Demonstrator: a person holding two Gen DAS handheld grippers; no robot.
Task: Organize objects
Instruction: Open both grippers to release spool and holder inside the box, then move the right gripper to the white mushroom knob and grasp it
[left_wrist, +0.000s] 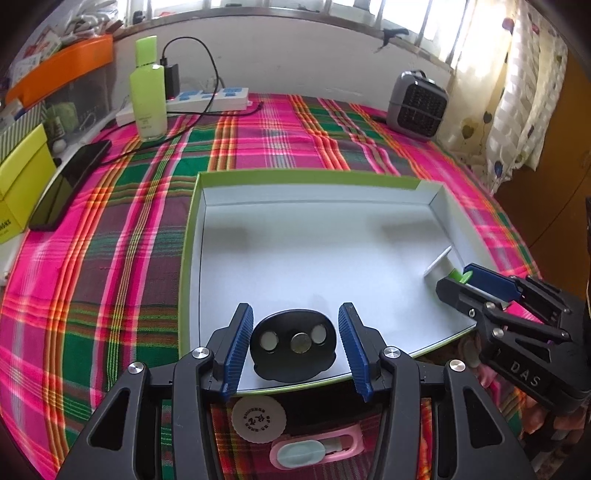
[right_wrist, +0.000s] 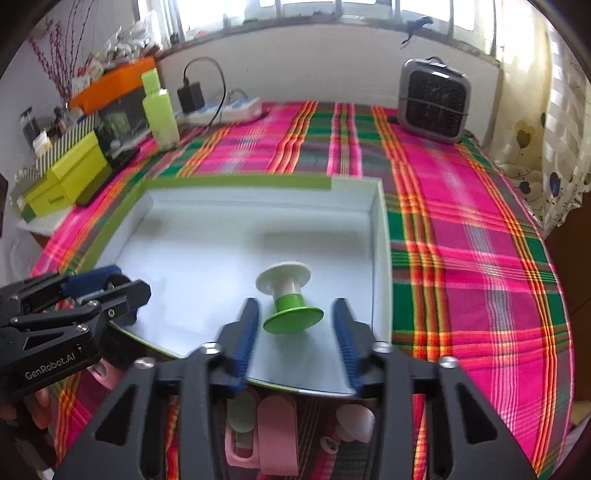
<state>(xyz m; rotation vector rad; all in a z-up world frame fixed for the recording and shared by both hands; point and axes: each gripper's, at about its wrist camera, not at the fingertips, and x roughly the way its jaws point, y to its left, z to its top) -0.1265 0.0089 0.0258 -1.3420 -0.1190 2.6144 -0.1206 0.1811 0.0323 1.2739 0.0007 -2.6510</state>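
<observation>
A shallow white box lid with a green rim (left_wrist: 314, 240) lies on the plaid cloth. In its near-left part sits a black oval piece (left_wrist: 293, 345) with three round discs on it. My left gripper (left_wrist: 295, 308) is open around it, with a gap on each side. Near the lid's right wall stands a spool with a green base and a white top (right_wrist: 290, 295). My right gripper (right_wrist: 295, 301) is open around the spool, its pads clear of it. Each gripper shows in the other's view: the right one (left_wrist: 458, 277) at the spool (left_wrist: 441, 264), the left one (right_wrist: 122, 284) at the lid's (right_wrist: 207, 240) near-left edge.
A white round disc (left_wrist: 258, 419) and pink cases (left_wrist: 317, 446) lie on the cloth just before the lid. Farther back stand a green bottle (left_wrist: 147, 92), a power strip with a charger (left_wrist: 207, 98) and a small grey fan (left_wrist: 417, 107). A phone (left_wrist: 70, 184) and a yellow box (left_wrist: 18, 184) are at the left.
</observation>
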